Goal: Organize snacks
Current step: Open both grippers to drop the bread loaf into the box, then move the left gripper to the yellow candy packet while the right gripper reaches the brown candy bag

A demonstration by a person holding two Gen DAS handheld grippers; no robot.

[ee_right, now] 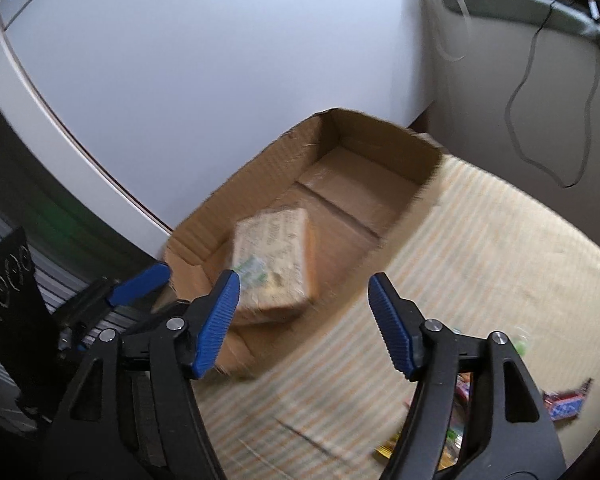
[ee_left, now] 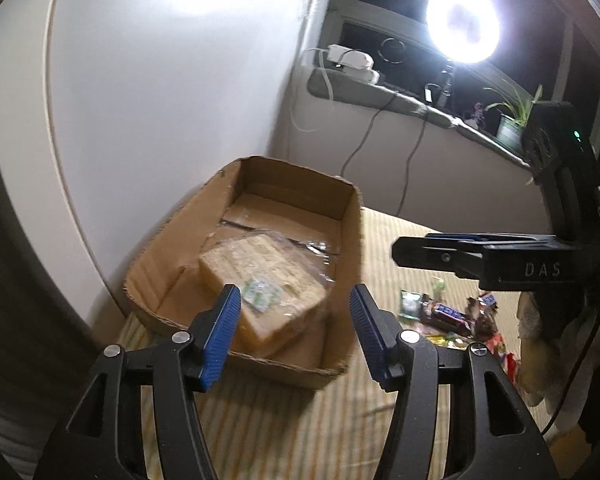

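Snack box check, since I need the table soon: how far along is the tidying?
Done: one clear-wrapped pack of wafers lies in the cardboard box. In hand: nothing; the left tongs and the right tongs both stand open and empty. Left: a pile of small wrapped snacks sits on the striped cloth beside the box, so most of the job remains.

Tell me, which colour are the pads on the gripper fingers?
Blue, ribbed pads; clearest in the left wrist view.

box (ee_left: 342, 248): matt corrugated cardboard | packet (ee_left: 260, 280): glossy clear plastic | mat (ee_right: 500, 264): woven
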